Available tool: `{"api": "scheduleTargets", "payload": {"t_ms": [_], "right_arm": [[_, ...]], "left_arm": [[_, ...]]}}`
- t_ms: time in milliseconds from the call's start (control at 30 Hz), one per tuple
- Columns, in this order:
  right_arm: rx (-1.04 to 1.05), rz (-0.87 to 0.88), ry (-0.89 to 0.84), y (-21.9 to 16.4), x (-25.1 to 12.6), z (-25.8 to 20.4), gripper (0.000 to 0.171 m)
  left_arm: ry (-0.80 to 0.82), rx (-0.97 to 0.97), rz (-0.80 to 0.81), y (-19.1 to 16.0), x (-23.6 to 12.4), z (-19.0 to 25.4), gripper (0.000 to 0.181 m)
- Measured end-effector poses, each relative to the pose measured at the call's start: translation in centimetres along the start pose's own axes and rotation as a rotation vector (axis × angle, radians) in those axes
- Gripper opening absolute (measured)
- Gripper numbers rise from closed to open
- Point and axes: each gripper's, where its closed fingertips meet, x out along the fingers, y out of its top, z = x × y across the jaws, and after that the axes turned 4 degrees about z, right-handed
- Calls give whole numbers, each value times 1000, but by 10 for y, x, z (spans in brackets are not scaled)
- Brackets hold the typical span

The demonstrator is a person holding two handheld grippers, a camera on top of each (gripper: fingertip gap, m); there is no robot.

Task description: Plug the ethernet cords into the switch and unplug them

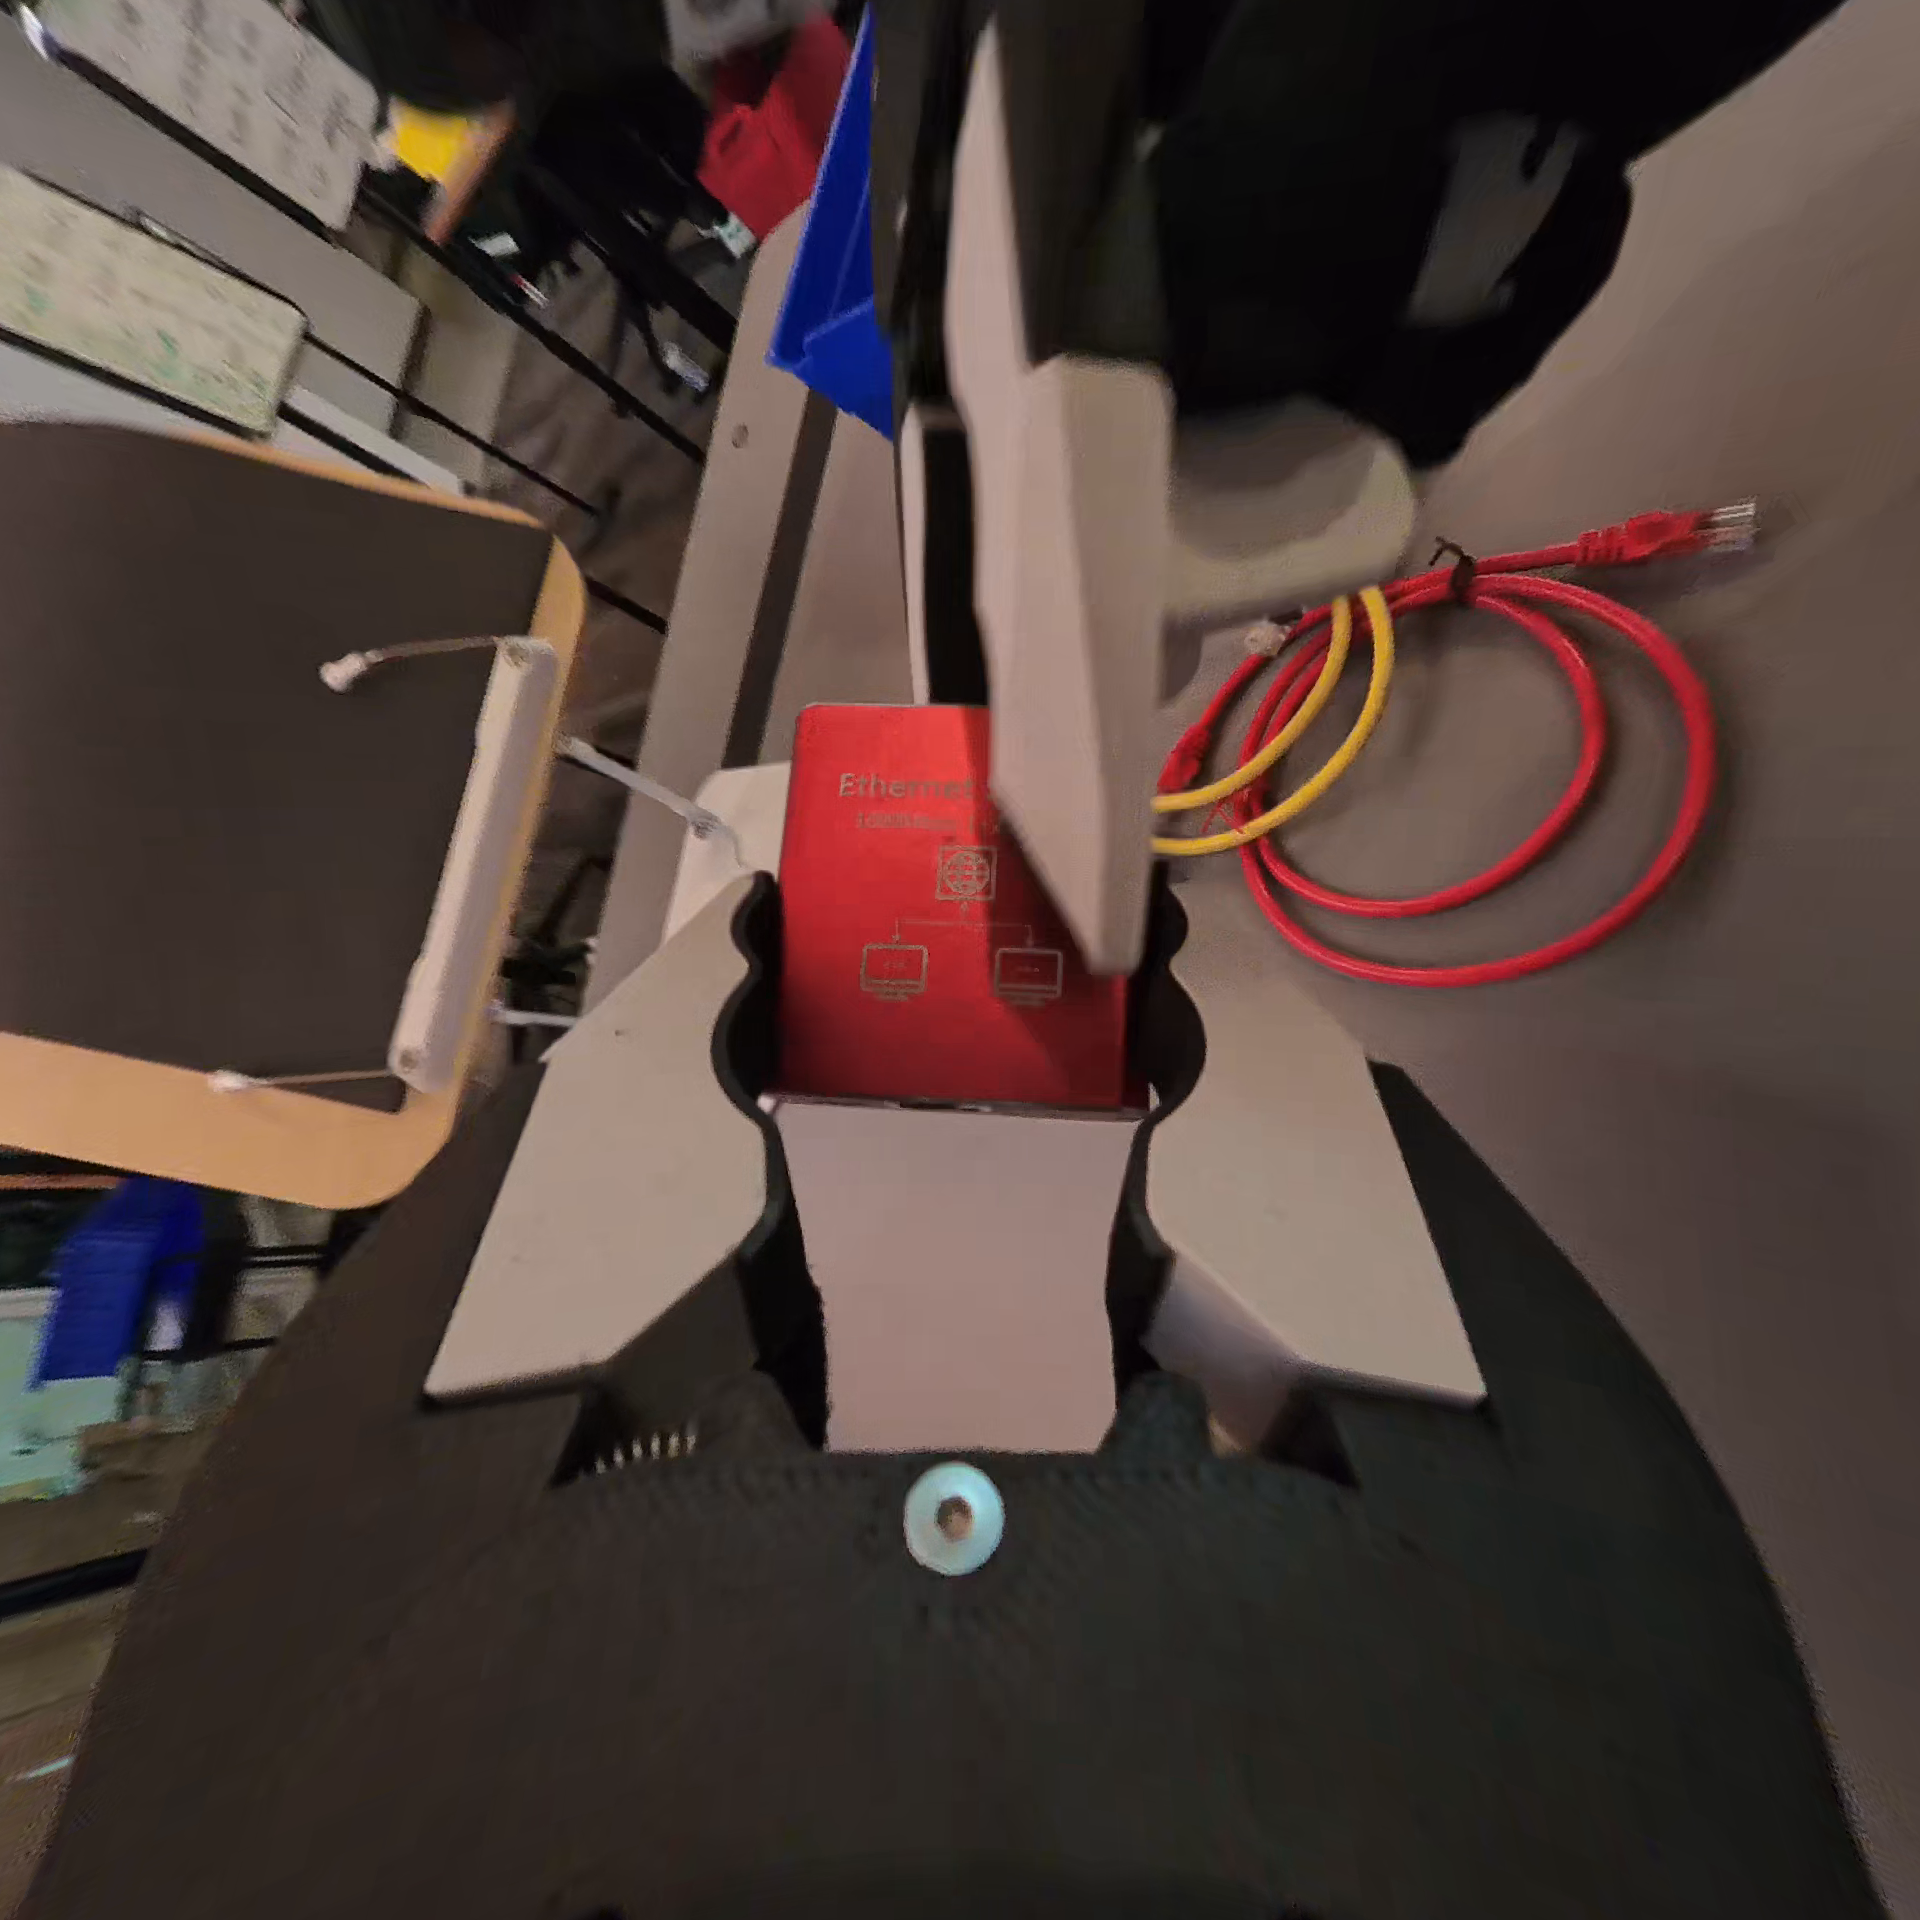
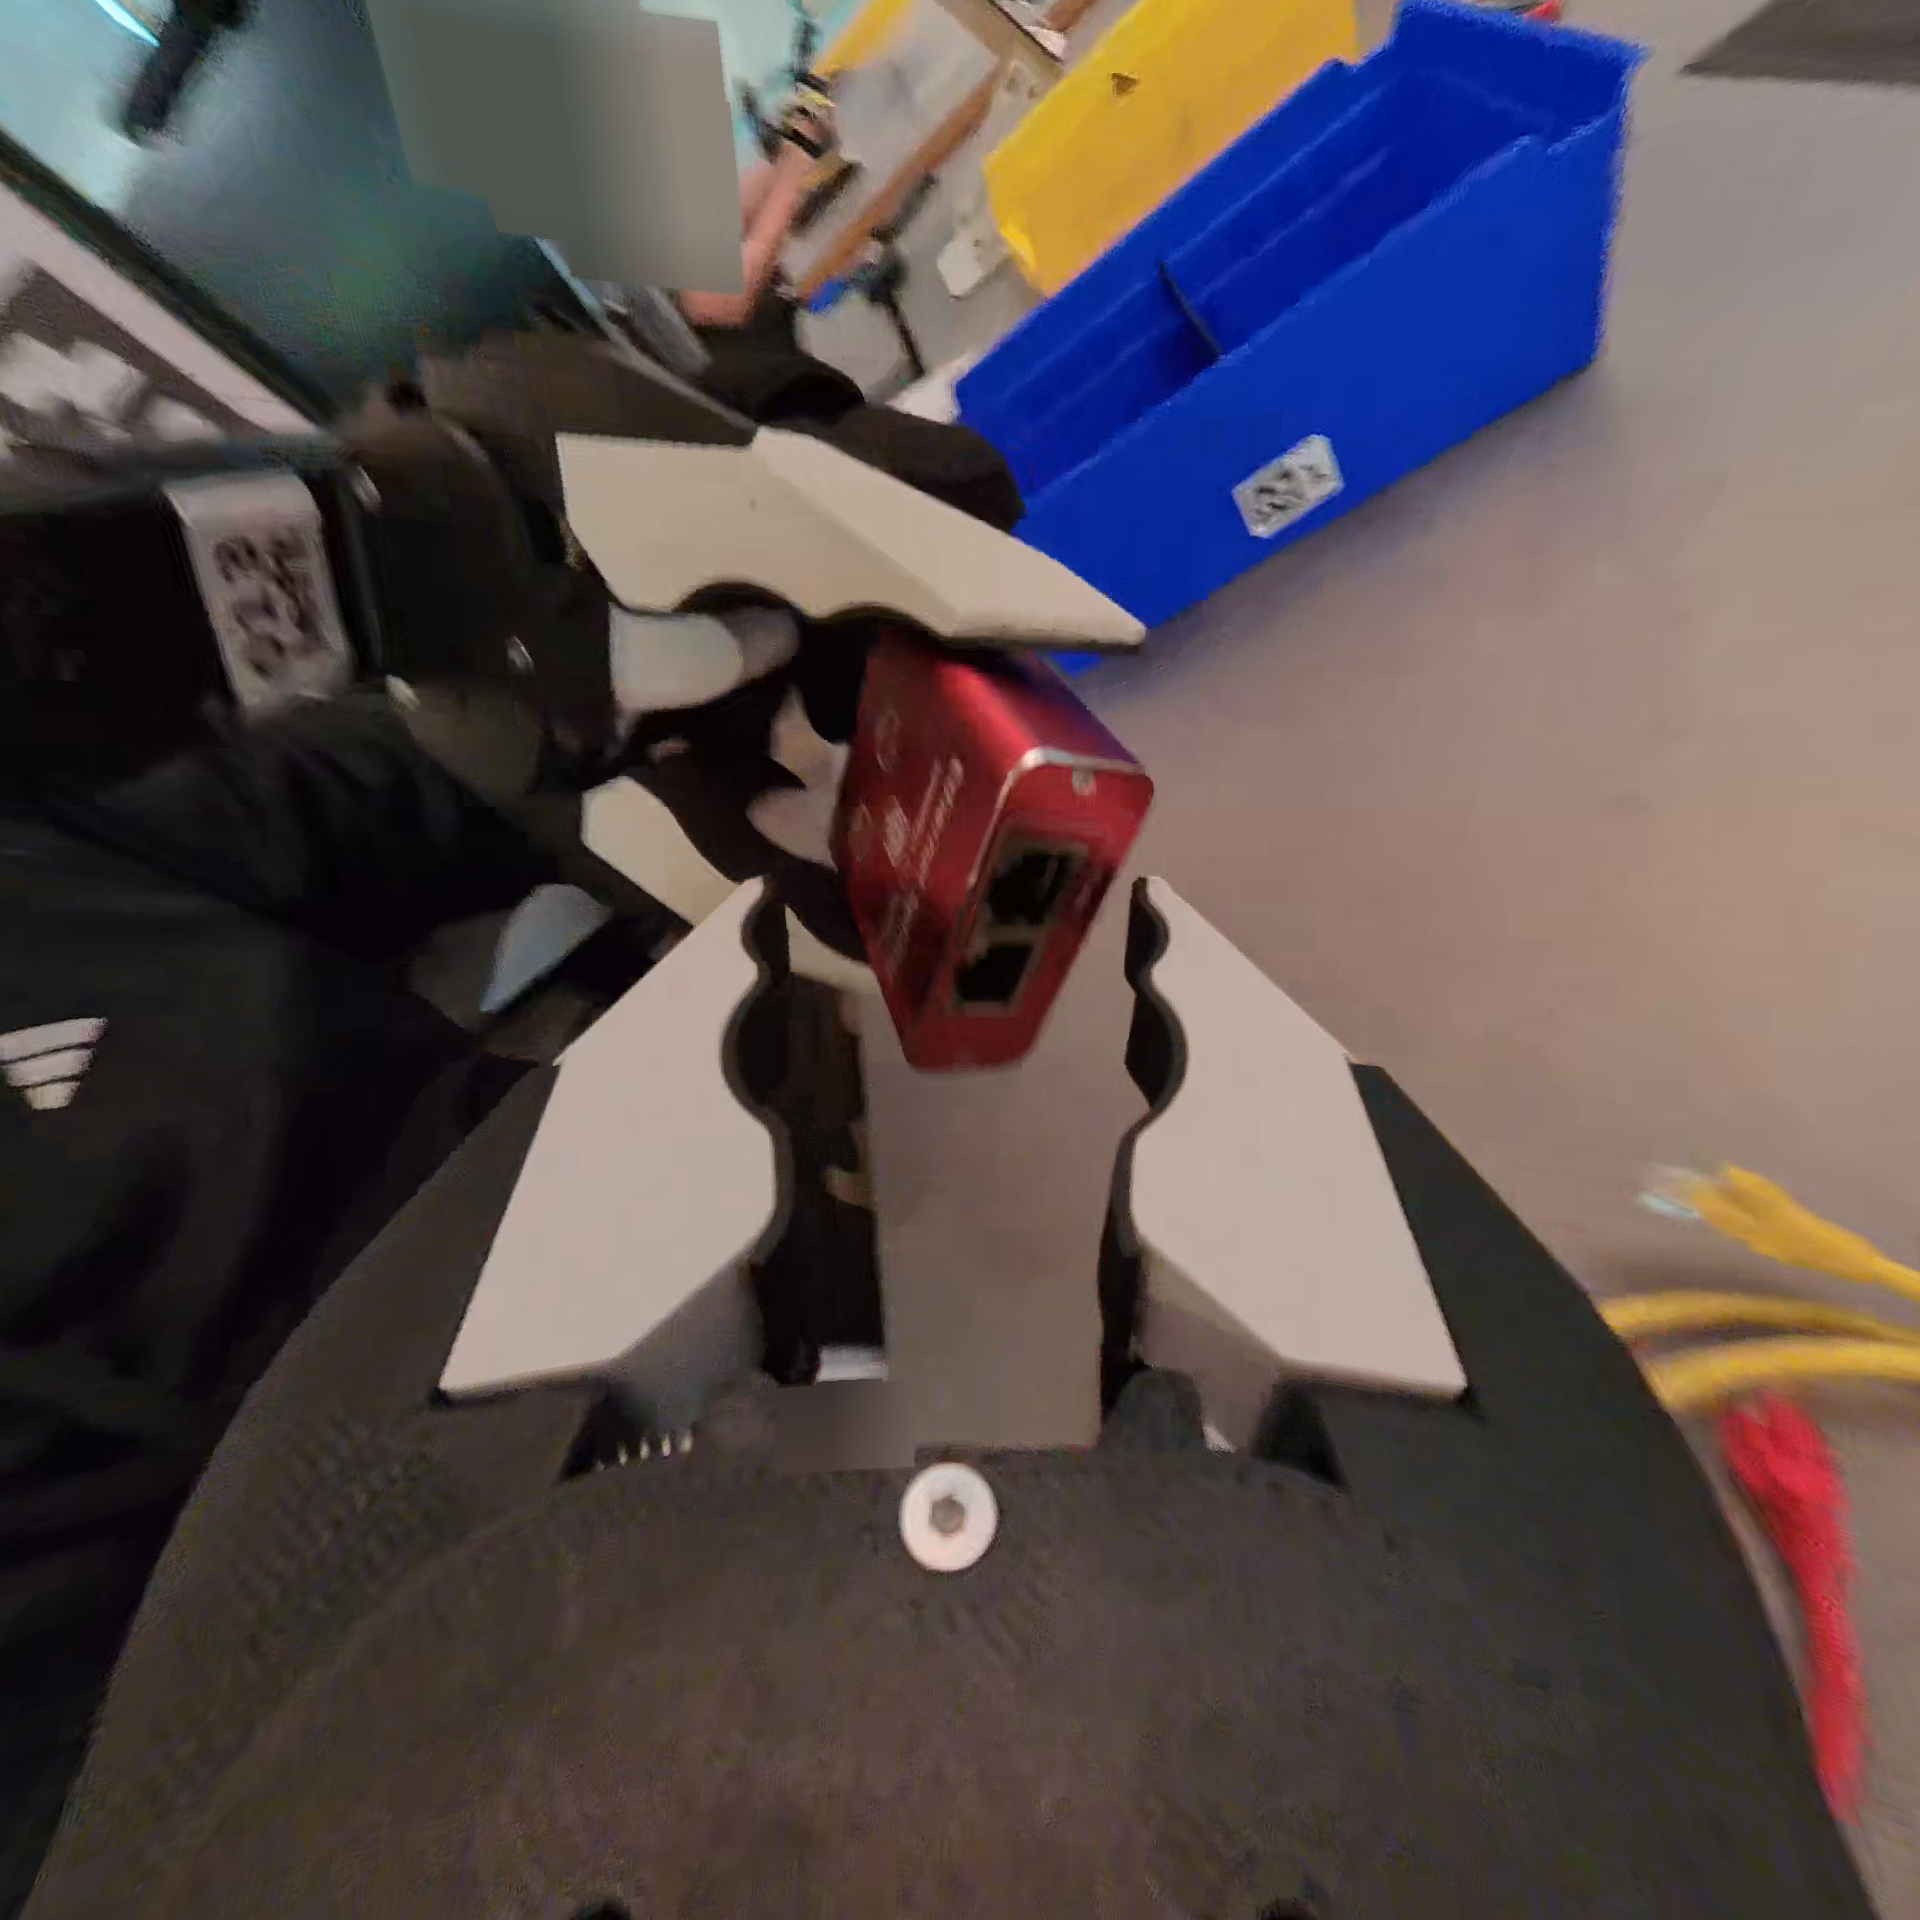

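Switch [image 1: 935, 925] is held in the left claw [image 1: 951, 997], clamped between its fingers and lifted off the grey counter [image 1: 1662, 1195]; the right wrist view shows its port end facing the right claw [image 2: 940, 971], both sockets empty. Right claw is open, holding nothing, with the switch just ahead of its fingertips.

Step in hand, as I read it: presenting the switch before the first plug-in. No cord picked up yet. Red cord [image 1: 1486, 769] and yellow cord [image 1: 1309, 727] lie coiled together on the counter, beside the switch and well clear of the sockets.

Next move probably: right claw goes to a cord, grips close behind the plug, lines the clip up with a socket, pushes straight in while the left holds steady.

Hard to make out:
- the right claw's finger covers part of the switch top in the left view
- cords are badly blurred in the right view
- can't tell clip orientation on any plug
- blue bin [image 2: 1351, 312] contents not visible
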Motion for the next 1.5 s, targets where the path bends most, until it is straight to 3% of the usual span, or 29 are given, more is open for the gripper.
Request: {"api": "scheduleTargets", "payload": {"t_ms": [33,167,433,533,700,800,900,1000,1200,1500], "right_arm": [[22,16,39,1,4,-5,60],[65,86,133,12,-2,-12,25],[-13,137,54,36,-46,-7,25],[-42,180,-95,56,-99,19,25],[-78,113,-626,76,-237,111,25],[31,8,-856,63,-311,168,25],[166,-87,-935,41,-348,213,25],[286,-191,-964,16,-360,251,25],[506,-331,-879,-28,-343,299,25],[672,-342,-865,-56,-338,330,26]], "left_arm": [[13,28,10,5,0,2,67],[97,81,65,16,-2,-3,66],[263,82,120,39,-4,-27,74],[259,1,98,21,-8,-32,68],[184,-168,-15,-39,0,-7,57],[128,-209,-79,-65,8,18,53],[112,-245,-104,-79,11,22,50],[91,-309,-109,-89,17,23,49],[55,-348,-132,-104,27,30,48],[23,-388,-146,-119,33,36,48]]}}
